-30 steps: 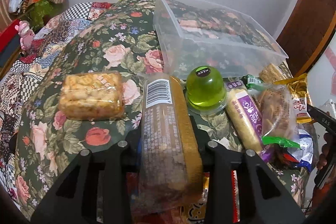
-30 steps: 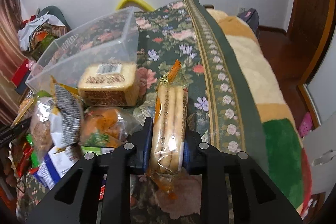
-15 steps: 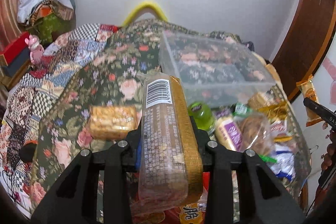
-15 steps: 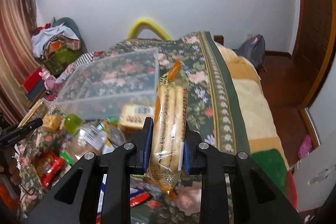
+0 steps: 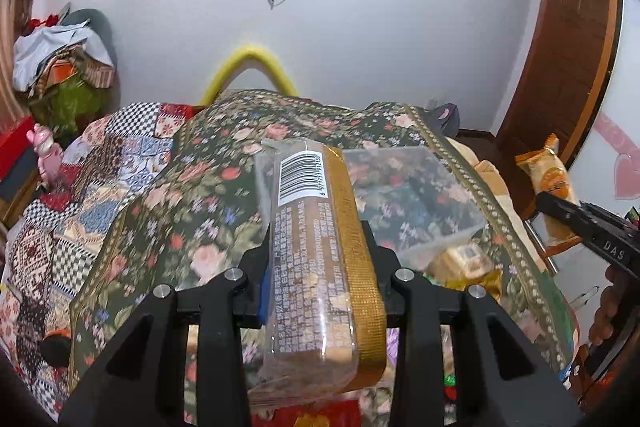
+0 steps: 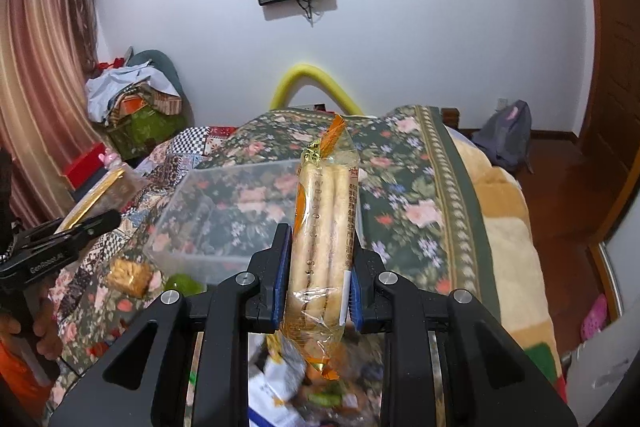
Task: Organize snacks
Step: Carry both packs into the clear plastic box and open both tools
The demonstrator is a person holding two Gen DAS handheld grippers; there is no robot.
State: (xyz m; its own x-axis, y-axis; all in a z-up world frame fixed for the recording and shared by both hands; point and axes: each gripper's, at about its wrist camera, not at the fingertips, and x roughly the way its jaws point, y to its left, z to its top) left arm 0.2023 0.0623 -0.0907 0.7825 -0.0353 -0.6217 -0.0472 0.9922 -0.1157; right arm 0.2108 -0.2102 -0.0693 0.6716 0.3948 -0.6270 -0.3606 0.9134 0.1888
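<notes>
L gripper (image 5: 320, 291) clamping brown pack (image 5: 320, 247), R gripper (image 6: 318, 283) clamping biscuit pack (image 6: 324, 227); both hanging above bin (image 6: 224, 211) (prob. for dropping in).

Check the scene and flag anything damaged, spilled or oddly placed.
Nothing stands out. The clear bin sits upright on the floral blanket, looking empty. Each gripper's jaws hold an intact packet: gold-edged snack left, biscuit sticks right.
</notes>
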